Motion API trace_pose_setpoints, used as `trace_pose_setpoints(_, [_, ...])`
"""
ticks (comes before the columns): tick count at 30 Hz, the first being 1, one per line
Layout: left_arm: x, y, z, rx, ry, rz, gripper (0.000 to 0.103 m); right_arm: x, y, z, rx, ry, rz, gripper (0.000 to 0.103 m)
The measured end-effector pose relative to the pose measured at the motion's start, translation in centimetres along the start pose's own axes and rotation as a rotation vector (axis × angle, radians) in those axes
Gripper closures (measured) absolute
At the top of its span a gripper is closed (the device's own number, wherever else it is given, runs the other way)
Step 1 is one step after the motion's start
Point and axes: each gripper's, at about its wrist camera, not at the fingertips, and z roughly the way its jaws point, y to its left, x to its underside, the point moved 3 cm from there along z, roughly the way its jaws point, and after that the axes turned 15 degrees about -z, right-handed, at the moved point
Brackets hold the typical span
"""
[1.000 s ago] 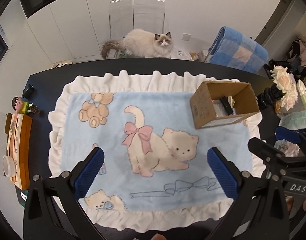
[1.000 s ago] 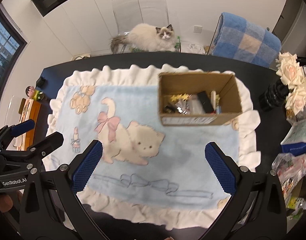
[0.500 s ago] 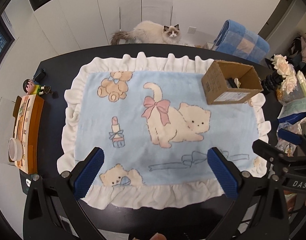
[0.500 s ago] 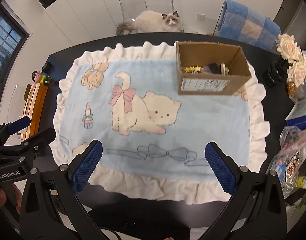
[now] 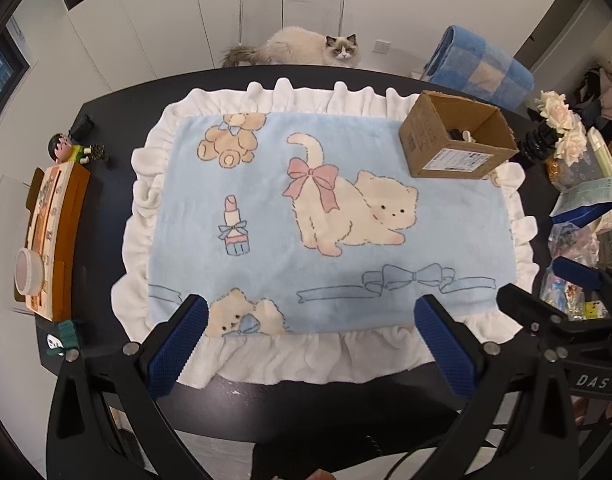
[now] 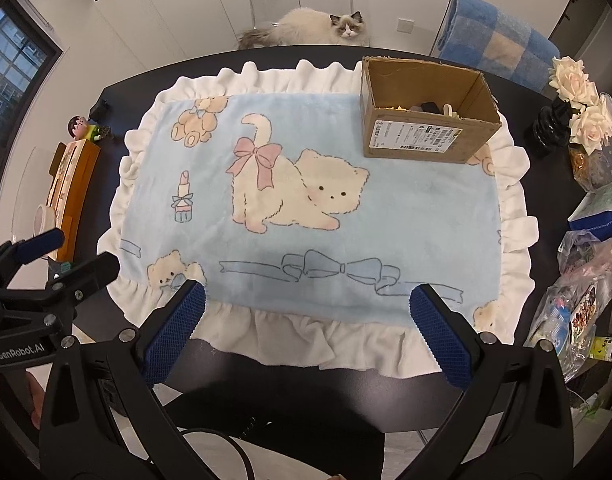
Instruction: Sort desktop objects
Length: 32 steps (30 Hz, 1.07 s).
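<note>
Far beyond both fingers (image 6: 173,332), cardboard box (image 6: 418,142).

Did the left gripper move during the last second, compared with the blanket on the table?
Yes. The left gripper has pulled back toward the near edge of the table: the blanket now shows whole, and the cardboard box sits farther away.
</note>
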Motion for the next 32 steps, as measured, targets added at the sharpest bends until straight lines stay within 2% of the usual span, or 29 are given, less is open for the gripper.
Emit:
trace_pose_setpoints(5, [0.7,0.1,0.1,0.016,0.021,-0.027,0.0,0.0,0.2,-0.2,-0.013,0.008,-0.003,0.0])
trace_pose_setpoints(14, [0.7,0.0,-0.7,0.038,0.004,-0.035,0.0,0.0,0.4,-0.4,-0.003,0.011,-0.022,0.0])
trace_pose_setpoints(32, [1.2,-0.8,-0.2,0.017,0.017,-0.005,0.0,0.7,-0.2,0.2,0.003,0.038,-0.019,0.0])
